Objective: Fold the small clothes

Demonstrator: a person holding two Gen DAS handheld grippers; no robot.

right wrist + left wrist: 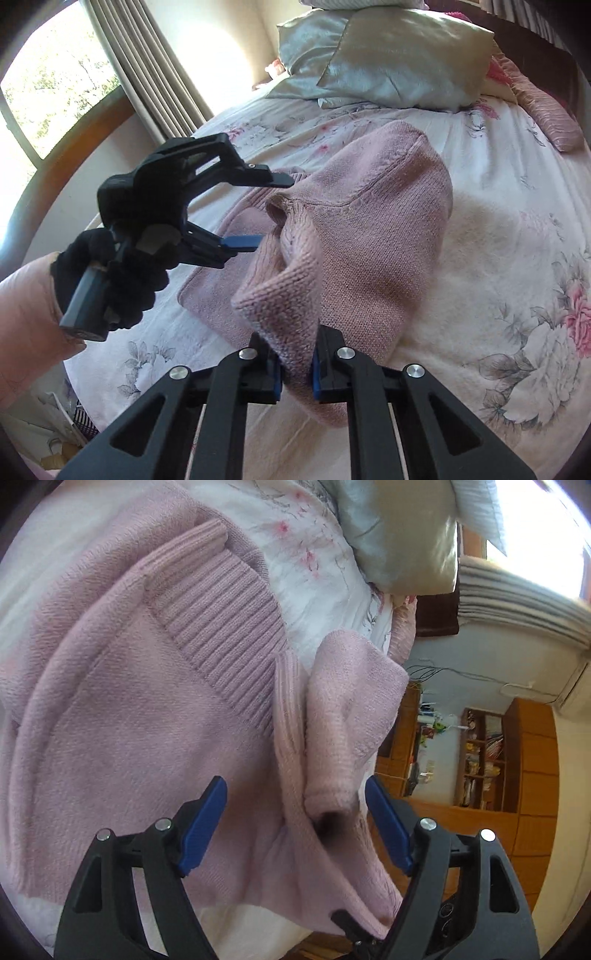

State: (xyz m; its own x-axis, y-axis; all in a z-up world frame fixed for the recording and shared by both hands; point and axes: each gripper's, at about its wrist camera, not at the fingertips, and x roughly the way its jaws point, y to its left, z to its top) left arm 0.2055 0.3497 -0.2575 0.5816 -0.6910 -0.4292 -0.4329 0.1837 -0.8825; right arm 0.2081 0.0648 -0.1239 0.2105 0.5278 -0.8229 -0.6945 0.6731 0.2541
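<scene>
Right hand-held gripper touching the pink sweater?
Touching. Right wrist view: right hand-held gripper has both blue pads clamped on a fold of the pink knit sweater.

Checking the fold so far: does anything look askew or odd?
The pink sweater is bunched, not flat: the right gripper pinches a lifted fold while the rest lies rumpled on the bed. The left gripper is open around a sleeve cuff.

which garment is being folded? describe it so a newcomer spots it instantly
Start at the bed with the floral sheet; below the silky pillows lies the pink knit sweater. The right tongs pinch a lifted fold of it, and the open left tongs straddle another. It is the only ribbed, plain pink knit there.
</scene>
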